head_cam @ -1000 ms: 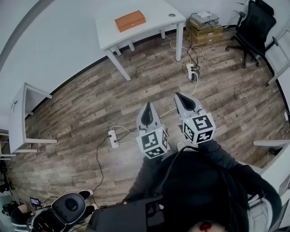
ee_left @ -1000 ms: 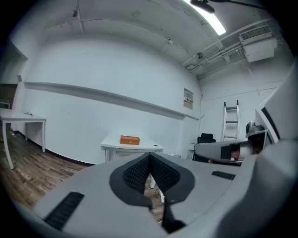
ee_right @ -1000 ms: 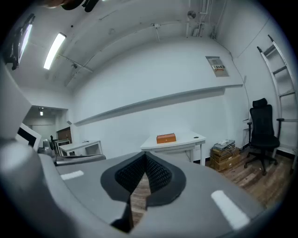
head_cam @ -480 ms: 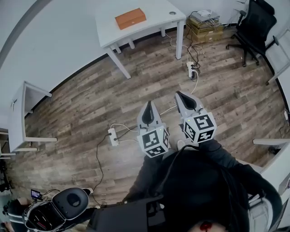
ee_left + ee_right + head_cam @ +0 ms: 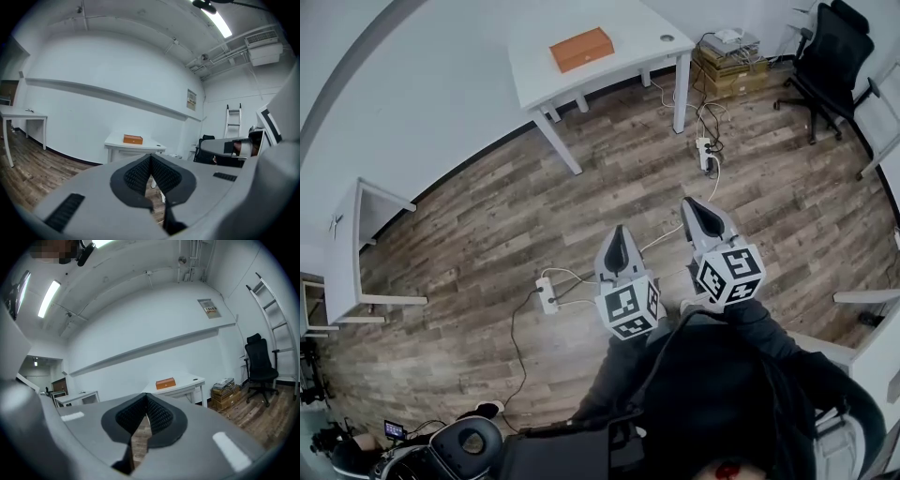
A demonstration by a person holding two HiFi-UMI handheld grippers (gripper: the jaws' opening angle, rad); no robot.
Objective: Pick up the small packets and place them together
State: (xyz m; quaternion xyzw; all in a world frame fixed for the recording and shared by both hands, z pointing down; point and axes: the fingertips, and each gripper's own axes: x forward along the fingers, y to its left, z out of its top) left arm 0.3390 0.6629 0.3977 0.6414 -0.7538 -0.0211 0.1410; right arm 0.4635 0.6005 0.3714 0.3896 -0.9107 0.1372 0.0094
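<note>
Orange box (image 5: 581, 49): we see it lying flat on the white table (image 5: 534, 75) by the far wall, well apart from both grippers.
Small packets: we cannot make them out in any view.
Left gripper (image 5: 619, 232): we hold it low over the floor, pointing toward the table; its ribbed pads are pressed together with nothing between them.
Right gripper (image 5: 695, 205): just beside the left one and pointing the same way; its jaws are clenched and empty too.
Wooden floor (image 5: 487, 216): lies between us and the table.
Power strip (image 5: 547, 294): on the floor just left of the left gripper, with a white cable (image 5: 572, 274) running from it.
Second power strip (image 5: 707, 153): on the floor near the table's right leg, among tangled wires.
Cardboard boxes (image 5: 729, 66): stacked against the wall to the right of the table.
Black office chair (image 5: 830, 47): further right, near the corner.
Side table (image 5: 347, 253): white, at the left wall.
Ladder (image 5: 276, 305): leans against the right wall.
</note>
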